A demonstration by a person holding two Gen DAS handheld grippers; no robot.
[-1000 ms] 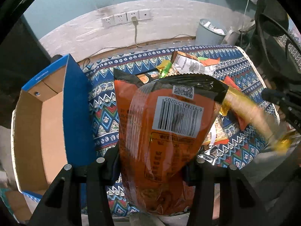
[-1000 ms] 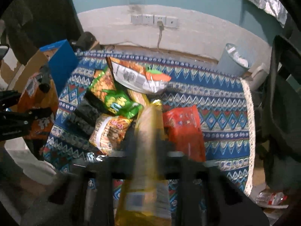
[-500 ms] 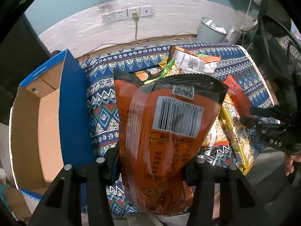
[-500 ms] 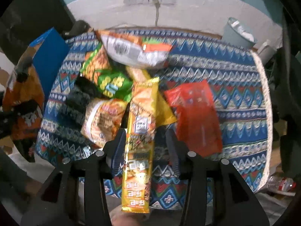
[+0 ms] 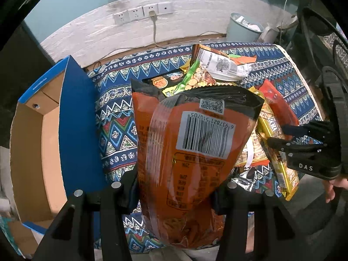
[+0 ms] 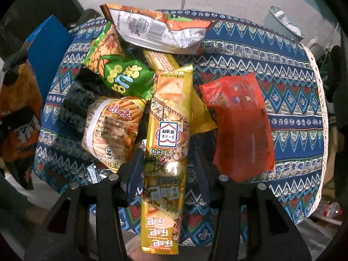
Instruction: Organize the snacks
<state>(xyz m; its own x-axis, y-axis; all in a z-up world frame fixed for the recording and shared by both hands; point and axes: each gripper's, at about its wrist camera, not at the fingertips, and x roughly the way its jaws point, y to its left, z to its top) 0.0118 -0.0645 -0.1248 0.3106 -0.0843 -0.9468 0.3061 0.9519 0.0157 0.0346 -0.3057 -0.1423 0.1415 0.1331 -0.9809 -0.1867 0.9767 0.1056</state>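
Now | left claw (image 5: pixel 174 187) pinches orange bag (image 5: pixel 191 143) | right claw (image 6: pixel 167 174) pinches yellow pack (image 6: pixel 167 143) | box (image 5: pixel 28 143) bare

The long yellow cracker packet (image 6: pixel 166 152) now hangs sharp and steady between the right gripper (image 6: pixel 168 169) fingers, lengthwise over the snack pile, where a second ago it was a swinging blur. In the left wrist view the right gripper (image 5: pixel 304 143) sits lower and closer at the right edge, its packet (image 5: pixel 276 152) pointing down over the table's near edge. The open cardboard box (image 5: pixel 28 152) and patterned tablecloth (image 5: pixel 117 130) sit slightly lower and larger around the orange bag (image 5: pixel 191 152), and the wall sockets (image 5: pixel 142 13) show more fully.
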